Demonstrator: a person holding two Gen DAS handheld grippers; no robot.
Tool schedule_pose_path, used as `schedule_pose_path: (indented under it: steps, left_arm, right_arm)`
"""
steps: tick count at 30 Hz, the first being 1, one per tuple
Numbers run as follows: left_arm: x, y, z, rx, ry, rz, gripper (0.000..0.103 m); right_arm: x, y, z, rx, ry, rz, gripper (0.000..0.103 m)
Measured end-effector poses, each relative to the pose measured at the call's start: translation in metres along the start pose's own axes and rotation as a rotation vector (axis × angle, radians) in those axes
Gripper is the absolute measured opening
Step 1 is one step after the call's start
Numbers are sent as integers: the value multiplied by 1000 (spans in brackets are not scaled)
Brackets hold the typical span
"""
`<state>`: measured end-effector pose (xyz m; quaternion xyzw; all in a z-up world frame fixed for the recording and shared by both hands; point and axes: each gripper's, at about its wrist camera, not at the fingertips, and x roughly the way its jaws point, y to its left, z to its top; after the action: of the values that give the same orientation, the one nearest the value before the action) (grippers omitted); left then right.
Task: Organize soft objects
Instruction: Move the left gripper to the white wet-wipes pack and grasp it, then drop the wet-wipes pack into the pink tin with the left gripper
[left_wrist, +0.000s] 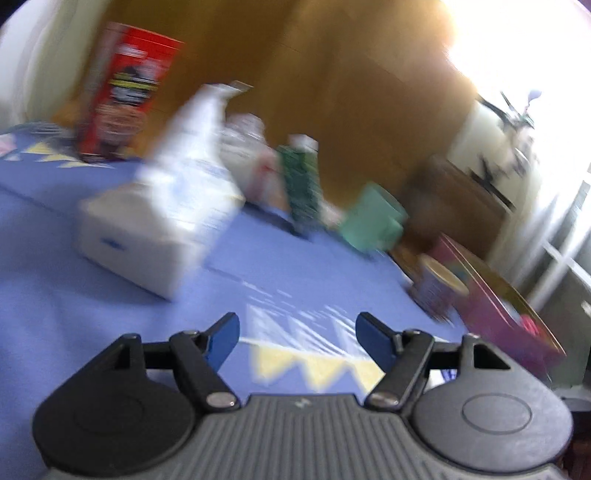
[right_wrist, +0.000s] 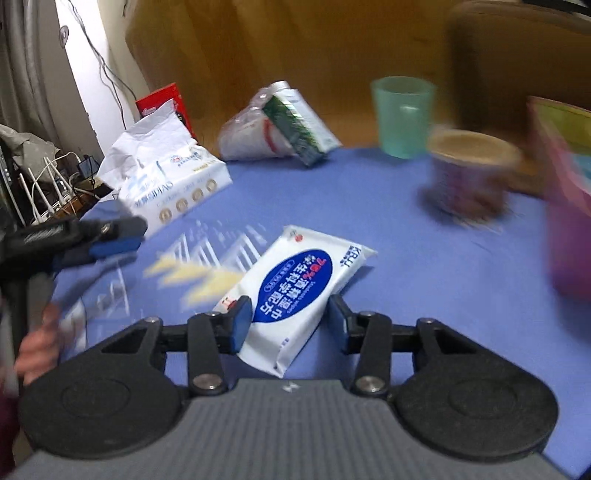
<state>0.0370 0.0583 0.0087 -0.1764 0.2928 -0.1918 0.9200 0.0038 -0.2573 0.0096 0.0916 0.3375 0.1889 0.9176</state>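
Going left to right in the right wrist view: the left gripper (right_wrist: 110, 240) hangs over the near-left part of the bench (right_wrist: 424, 266), a hand (right_wrist: 35, 343) wrapped round its handle. Its own view shows the jaws about half open with nothing between them, just blue cloth below. Behind it sits the big tissue pack (right_wrist: 166, 177), then a crumpled clear bag with a green carton (right_wrist: 280, 125) at the back edge.

The step in hand looks like grabbing the wet wipes pack (right_wrist: 299, 288), which lies flat on the bench in the near middle. The right gripper (right_wrist: 290, 323) straddles its near end; the left pad seems to touch the wrapper, the right pad sits just beside it, so I'd call it not squeezed yet.

My take: close gently, it's squishy and slippery. Bite further in from the corner or it'll likely droop and slide out. Lift clear before heading right, where the teal cup (right_wrist: 402, 114), the paper cup (right_wrist: 469, 173) and the pink bin (right_wrist: 569, 221) crowd things.
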Motion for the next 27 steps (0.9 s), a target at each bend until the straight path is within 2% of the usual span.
schedule_pose_path:
  steps: [3, 4, 5, 7, 9, 11, 13, 14, 15, 17, 20, 24, 25, 27]
  left_arm:
    - [15, -37, -5, 43, 80, -95, 71]
    - [21, -50, -6, 54, 102, -134, 71]
    - [27, -63, -8, 57, 129, -173, 71]
    - [43, -83, -14, 46, 199, -242, 70]
    - [62, -103, -23, 50, 281, -284, 64]
    - [77, -117, -35, 75, 348, -293, 51]
    - [81, -131, -42, 112, 337, -289, 47]
    - [82, -136, -41, 123, 336, -271, 47]
    - [81, -142, -39, 130, 330, -258, 47]
    - [80, -150, -31, 134, 302, -277, 47]
    - [78, -173, -12, 157, 256, -358, 47]
    - [98, -227, 14, 232, 227, -417, 47]
    - [105, -241, 18, 257, 220, -426, 49]
    - [121, -269, 25, 293, 212, -438, 59]
  right_arm:
    - [-32, -16, -16, 17, -36, -72, 53]
    - [-41, -21, -19, 37, -45, -77, 58]
    - [-49, -24, -22, 61, -56, -73, 67]
    - [-61, -24, -28, 65, -87, -57, 70]
    - [-59, -19, -31, 22, -81, -62, 71]
    - [-52, -11, -36, -42, -66, -72, 71]
    - [-44, -10, -39, -87, -41, -86, 68]
    - [-42, -7, -41, -120, -59, -105, 53]
    - [-41, -5, -40, -156, -60, -120, 52]
    - [-46, -8, -38, -172, -90, -137, 51]
    - [-66, -22, -33, -155, -200, -162, 51]
    - [-96, -40, -21, -165, -341, -271, 51]
    - [-100, -47, -18, -164, -356, -301, 51]
    - [-104, -66, -10, -144, -374, -361, 51]
